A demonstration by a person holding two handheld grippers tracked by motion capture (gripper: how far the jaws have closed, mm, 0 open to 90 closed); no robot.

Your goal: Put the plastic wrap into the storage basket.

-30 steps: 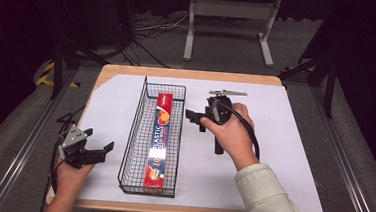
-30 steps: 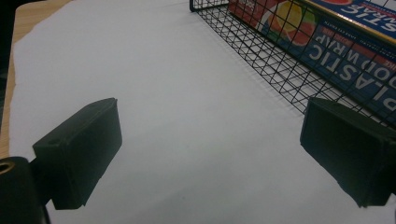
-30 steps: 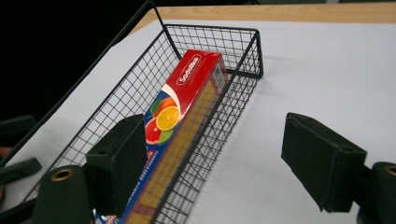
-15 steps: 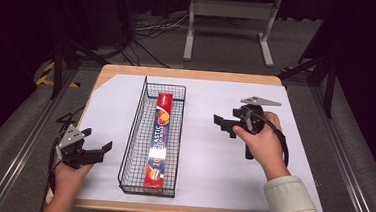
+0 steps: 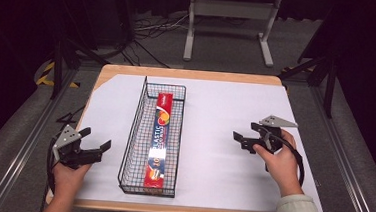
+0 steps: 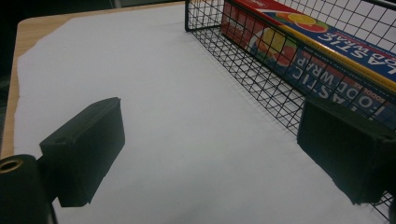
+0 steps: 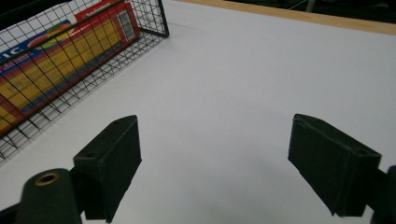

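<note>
Broadly, the table [image 5: 218,78] carries one white sheet [image 5: 220,123] across nearly its whole top, and on that sheet stands one wire basket [image 5: 136,132], long and narrow, running from 12 to 6 o'clock in the high view. One box of plastic wrap [image 5: 157,139] lies flat inside it, its long axis in line with the basket's, filling most of the length between the far and near end walls.

From the basket, the left gripper [image 5: 95,149] sits at about 8 o'clock, near the basket's left wall at its near end, jaws pointing toward 3 o'clock at the mesh. In the left gripper view its two black pads [image 6: 84,175] stand wide apart with bare sheet between them, and the box [image 6: 327,51] shows through the wire at 1 o'clock, close by. The right gripper [image 5: 240,138] is at about 3 o'clock from the basket, well apart from it across open sheet, pointing toward 9 o'clock. Its jaws have just been opening and now stand wide, nothing between them; in the right gripper view the basket [image 7: 60,60] lies off at 10 o'clock.

By my judgement the left gripper is the nearer, though the basket wall stands between it and the box, so any grasp would come over the rim, across the box's narrow width.

Counted: one table, one sheet, one basket, one box, two grippers.
</note>
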